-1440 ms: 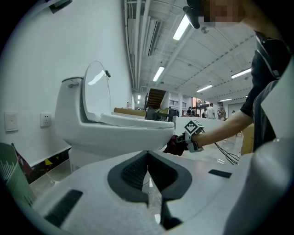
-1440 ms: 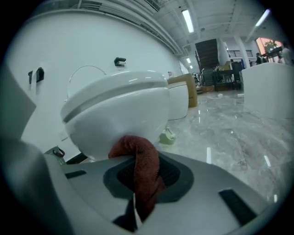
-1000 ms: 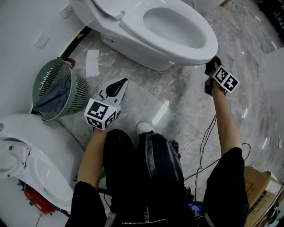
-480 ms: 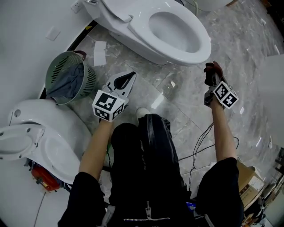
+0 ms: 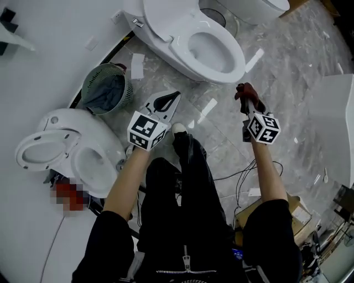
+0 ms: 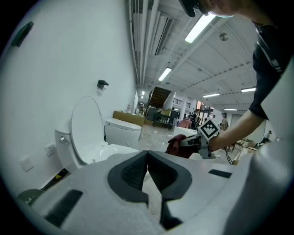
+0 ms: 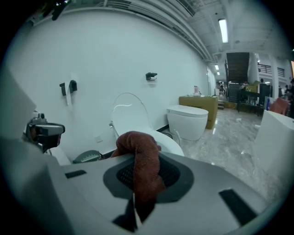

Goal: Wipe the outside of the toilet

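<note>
The white toilet stands at the top of the head view, lid up against the wall; it also shows as the toilet in the left gripper view and the toilet in the right gripper view. My right gripper is shut on a dark red cloth, held in the air right of the bowl's front and clear of it. The cloth drapes over the closed jaws. My left gripper hangs shut and empty above the floor in front of the toilet.
A green basket with a grey cloth in it stands by the wall, left of the toilet. Another white toilet lies at the left. A further toilet stands at top right. Cables and a cardboard box lie right.
The head view has pulled back and up, so the toilet looks smaller and farther. Both grippers have drawn away from the bowl; the right one still holds the cloth.
</note>
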